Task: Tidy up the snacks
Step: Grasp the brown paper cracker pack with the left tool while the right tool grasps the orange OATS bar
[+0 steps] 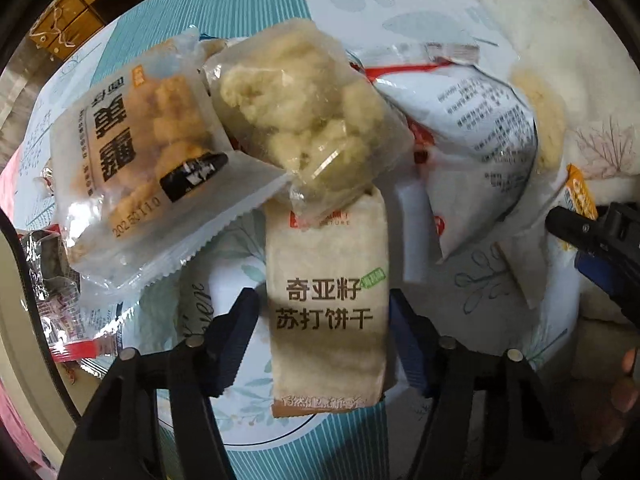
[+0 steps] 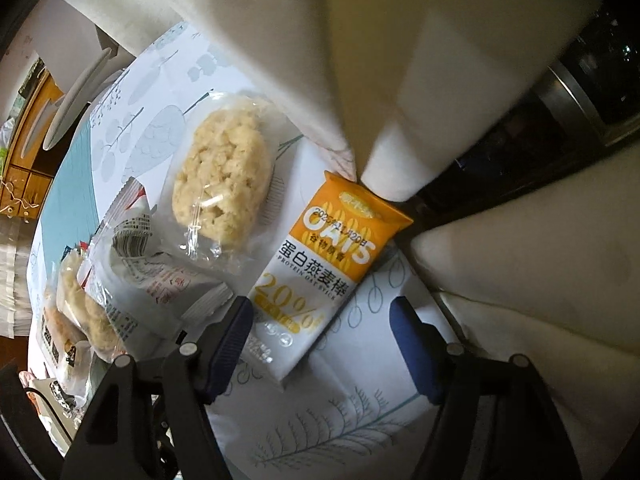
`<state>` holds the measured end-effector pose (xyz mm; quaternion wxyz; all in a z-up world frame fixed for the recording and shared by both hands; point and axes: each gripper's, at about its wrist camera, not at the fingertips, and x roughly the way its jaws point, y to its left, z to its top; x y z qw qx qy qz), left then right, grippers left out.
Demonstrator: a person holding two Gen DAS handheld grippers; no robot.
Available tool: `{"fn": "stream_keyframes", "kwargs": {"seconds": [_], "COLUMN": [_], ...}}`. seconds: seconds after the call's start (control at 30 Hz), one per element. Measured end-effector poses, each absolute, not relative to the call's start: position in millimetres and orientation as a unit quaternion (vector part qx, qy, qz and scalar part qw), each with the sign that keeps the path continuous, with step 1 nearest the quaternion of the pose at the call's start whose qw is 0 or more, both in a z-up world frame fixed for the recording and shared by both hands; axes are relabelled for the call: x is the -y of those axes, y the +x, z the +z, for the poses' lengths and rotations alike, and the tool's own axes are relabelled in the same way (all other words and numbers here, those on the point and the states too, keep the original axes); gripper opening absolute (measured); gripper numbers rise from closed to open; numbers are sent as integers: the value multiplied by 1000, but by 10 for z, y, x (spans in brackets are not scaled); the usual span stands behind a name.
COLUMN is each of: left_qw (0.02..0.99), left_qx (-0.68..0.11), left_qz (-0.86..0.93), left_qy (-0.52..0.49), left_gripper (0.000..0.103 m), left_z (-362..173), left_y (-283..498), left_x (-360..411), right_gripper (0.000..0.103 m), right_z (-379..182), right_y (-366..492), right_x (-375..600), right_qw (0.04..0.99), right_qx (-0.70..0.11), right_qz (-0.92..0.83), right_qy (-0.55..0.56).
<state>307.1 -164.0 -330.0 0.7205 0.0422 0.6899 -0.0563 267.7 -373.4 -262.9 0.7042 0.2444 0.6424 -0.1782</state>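
Observation:
In the left wrist view my left gripper is open, its fingers on either side of a beige chia soda cracker pack lying on the table. Behind it lie a clear pack of pale puffed snack, a pack of golden snack and a white printed bag. In the right wrist view my right gripper is open just above an orange and white oat bar pack. A clear-wrapped rice cake lies beyond it. The right gripper also shows at the right edge of the left wrist view.
The round table has a teal and white leaf-print cloth. Small red-wrapped snacks lie at the left edge. Cream cushions or cloth crowd the right side. A wooden cabinet stands far left.

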Motion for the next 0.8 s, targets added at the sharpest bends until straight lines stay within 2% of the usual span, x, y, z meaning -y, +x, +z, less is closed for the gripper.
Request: {"fn": "stream_keyframes", "kwargs": {"seconds": [0.1,0.23,0.3,0.37,0.4,0.5,0.8], "left_qw": [721,722,722,720,719,715,705], "left_qx": [-690,-688,-688,-690,-692,-696,-708], "left_qz": [-58,-58,-58,-56,-56,-54,-40], "left_qy": [42,42,37,34,33,30,19], "left_gripper": [61,53,53,52,52,52,52], "left_z": [-3350,-3362,-3346,-3340,-3300,-3197,-3145], "left_y": [3168,3165,3172,3176,3143,3032,2715], "left_x": [1625,1617,1538,1456,1344,1217,881], "right_gripper": [71,71,71,64,55,46,40], "right_z": [-2650,-2699,-2714,-2738,-2745,-2747,-2794], "right_y": [2797,2916,2967,3017,3047,3129,3029], "right_x": [3703,3619,3591,3554,3516,3445,3403], "right_qw": [708,712,713,712,712,717,710], "right_qx": [-641,-640,-641,-645,-648,-648,-663], "right_qz": [-178,-174,-173,-169,-168,-162,-143], "right_qy": [237,231,226,219,211,198,189]}}
